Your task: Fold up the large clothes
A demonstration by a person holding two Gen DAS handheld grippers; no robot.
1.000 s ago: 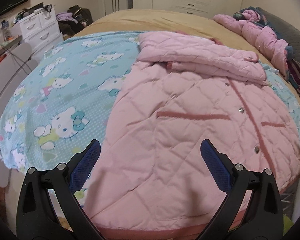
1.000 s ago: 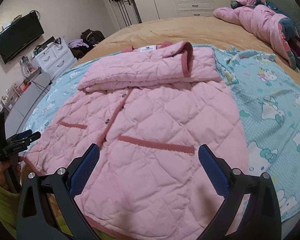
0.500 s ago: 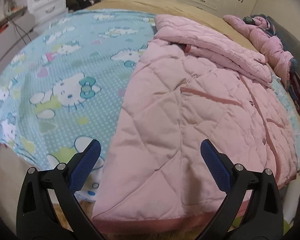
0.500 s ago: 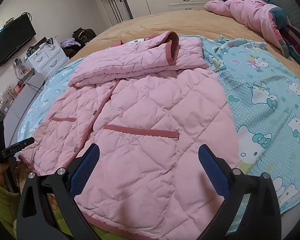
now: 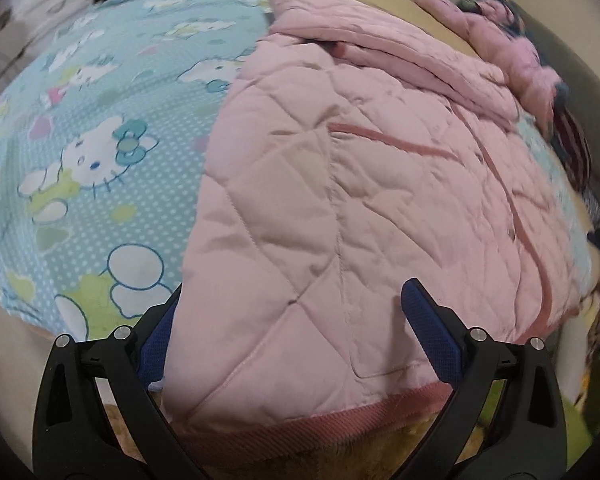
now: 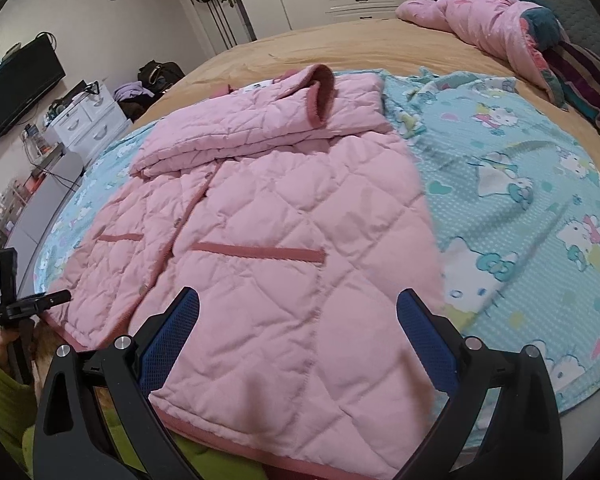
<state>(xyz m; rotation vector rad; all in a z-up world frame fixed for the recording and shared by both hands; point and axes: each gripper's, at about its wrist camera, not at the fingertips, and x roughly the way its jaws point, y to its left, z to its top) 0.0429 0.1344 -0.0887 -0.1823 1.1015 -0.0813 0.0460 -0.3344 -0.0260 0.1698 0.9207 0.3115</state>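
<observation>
Now my left gripper (image 5: 290, 320) is spread wide at the near left corner of the pink quilted jacket (image 5: 380, 200), its two blue pads straddling the hem corner without pinching it; the left pad sits tucked just under the jacket's side edge. My right gripper (image 6: 298, 326) is spread open too, at the jacket's near right corner, holding nothing, its pads lying over the quilted fabric. The jacket lies front up with its upper part folded over, and its darker pink hem band (image 5: 320, 420) runs along the edge nearest me. Under the jacket is the blue cartoon-cat blanket (image 6: 520, 200), showing on both sides of it. Beyond the jacket stretches the tan bedsheet (image 6: 340, 48), and far past the jacket's right side a bundled pink duvet (image 6: 492, 16) is heaped. Off the jacket's left side stands a white drawer unit (image 6: 88, 120).
</observation>
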